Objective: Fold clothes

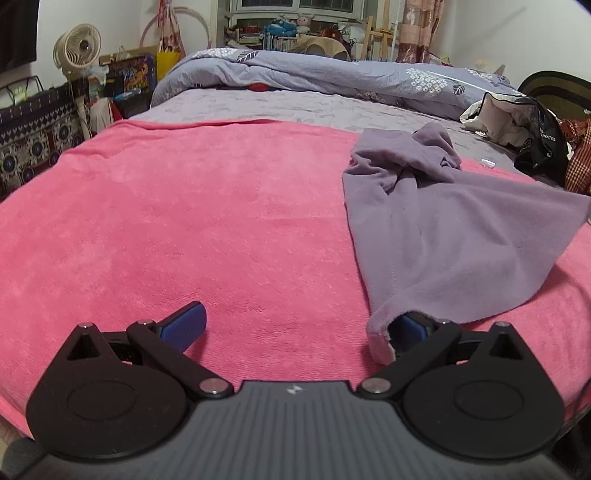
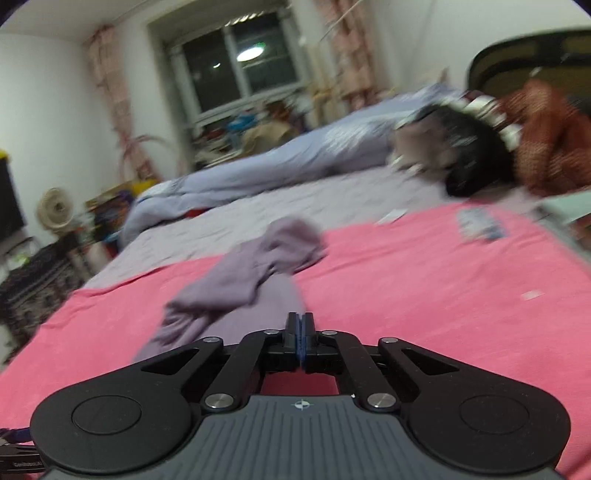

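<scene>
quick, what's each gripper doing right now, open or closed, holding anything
Left gripper: open, holding nothing; the purple garment drapes over one finger.
Right gripper: closed, apparently pinching the garment's edge.

My setting: a home bedroom — bed with rumpled duvet, curtained window, desk fan, cluttered shelves.

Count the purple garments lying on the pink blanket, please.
1. The purple garment lies on the right part of the pink blanket, bunched at its far end. The bunch may hide another piece.
</scene>
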A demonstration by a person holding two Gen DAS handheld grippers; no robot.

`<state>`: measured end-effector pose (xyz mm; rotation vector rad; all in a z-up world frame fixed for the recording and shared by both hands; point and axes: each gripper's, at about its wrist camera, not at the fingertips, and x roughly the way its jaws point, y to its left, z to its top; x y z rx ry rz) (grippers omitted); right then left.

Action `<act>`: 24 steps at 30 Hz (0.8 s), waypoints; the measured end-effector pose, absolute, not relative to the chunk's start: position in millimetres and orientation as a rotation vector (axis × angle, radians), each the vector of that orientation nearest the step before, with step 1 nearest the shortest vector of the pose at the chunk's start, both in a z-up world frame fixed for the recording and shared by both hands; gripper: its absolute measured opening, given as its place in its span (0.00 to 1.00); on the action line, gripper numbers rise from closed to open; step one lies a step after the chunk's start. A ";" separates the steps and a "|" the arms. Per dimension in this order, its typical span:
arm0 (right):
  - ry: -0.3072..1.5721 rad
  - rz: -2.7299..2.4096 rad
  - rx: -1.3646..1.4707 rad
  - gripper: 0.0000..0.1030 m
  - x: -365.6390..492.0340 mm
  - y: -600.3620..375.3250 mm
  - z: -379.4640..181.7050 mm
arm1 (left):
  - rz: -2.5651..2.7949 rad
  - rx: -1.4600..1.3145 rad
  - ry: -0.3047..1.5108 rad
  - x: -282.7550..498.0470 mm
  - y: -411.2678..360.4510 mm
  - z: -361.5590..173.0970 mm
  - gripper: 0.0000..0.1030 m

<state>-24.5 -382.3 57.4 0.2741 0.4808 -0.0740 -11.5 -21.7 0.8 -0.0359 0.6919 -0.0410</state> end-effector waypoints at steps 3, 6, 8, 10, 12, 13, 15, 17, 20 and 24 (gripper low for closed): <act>0.587 -0.158 0.167 0.03 -27.9 -399.2 44.0 | -0.043 -0.027 0.684 -13.0 -22.4 1.2 1.00; 0.657 -0.100 0.092 0.09 -21.9 -388.8 23.0 | -0.041 -0.027 0.664 -16.5 -20.9 6.8 1.00; 0.660 -0.029 0.043 0.19 -21.8 -373.3 15.2 | -0.040 -0.021 0.647 -18.9 -18.7 13.1 1.00; 0.650 -0.003 -0.051 0.45 -17.2 -349.9 8.6 | -0.040 -0.010 0.634 -20.8 -16.3 19.5 1.00; 0.641 0.003 -0.145 0.49 -13.7 -329.4 1.8 | -0.038 0.015 0.633 -20.7 -16.8 22.7 1.00; 0.637 0.013 -0.169 0.49 -16.6 -323.4 -0.6 | -0.040 0.030 0.636 -19.8 -19.5 21.7 1.00; 0.629 0.032 -0.217 0.52 -22.5 -311.4 -5.4 | -0.059 0.058 0.640 -16.4 -27.2 18.7 1.00; 0.621 0.052 -0.265 0.58 -28.3 -299.5 -10.3 | -0.090 0.106 0.650 -10.6 -39.5 13.8 1.00; 0.608 0.081 -0.337 0.63 -37.1 -281.5 -17.5 | -0.104 0.198 0.650 -3.5 -59.9 5.5 1.00; 0.599 0.058 -0.354 0.67 -35.1 -277.2 -21.4 | -0.080 0.280 0.573 -7.0 -74.1 6.6 0.99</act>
